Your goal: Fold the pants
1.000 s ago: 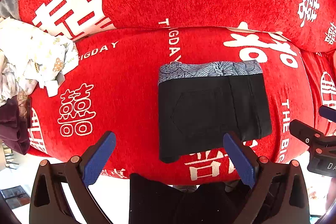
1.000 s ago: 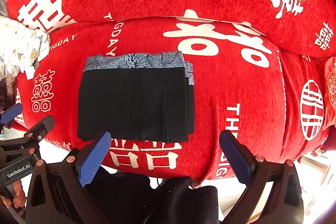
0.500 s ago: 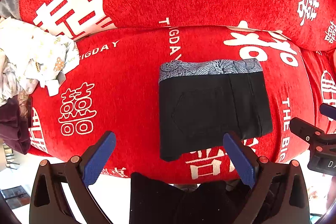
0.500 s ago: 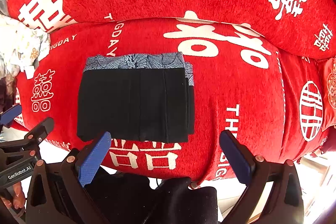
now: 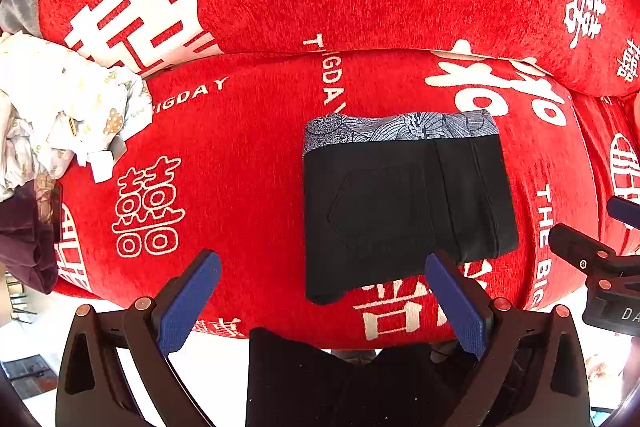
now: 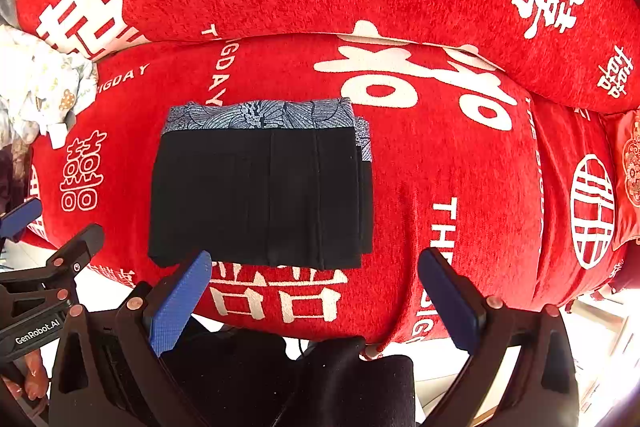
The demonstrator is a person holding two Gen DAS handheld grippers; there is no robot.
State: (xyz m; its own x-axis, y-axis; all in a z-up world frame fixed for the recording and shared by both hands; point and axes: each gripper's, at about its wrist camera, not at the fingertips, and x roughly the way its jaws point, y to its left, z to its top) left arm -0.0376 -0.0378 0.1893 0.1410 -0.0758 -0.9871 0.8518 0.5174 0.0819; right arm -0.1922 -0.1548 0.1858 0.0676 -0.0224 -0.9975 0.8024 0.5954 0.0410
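On red sofa seat [image 5: 248,163], black pants [image 5: 404,203] folded flat, patterned waistband at far edge, left gripper [image 5: 320,291] wide apart holding nothing, right gripper [image 6: 316,287] same, both near front edge, clothes pile [image 5: 60,111] at left

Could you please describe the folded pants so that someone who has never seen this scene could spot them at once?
Find the red sofa printed with white characters. On its seat cushion lie the pants, folded into a flat black rectangle. A blue-grey patterned band along the far edge sets them apart from the crumpled pale clothes heaped at the sofa's left end.
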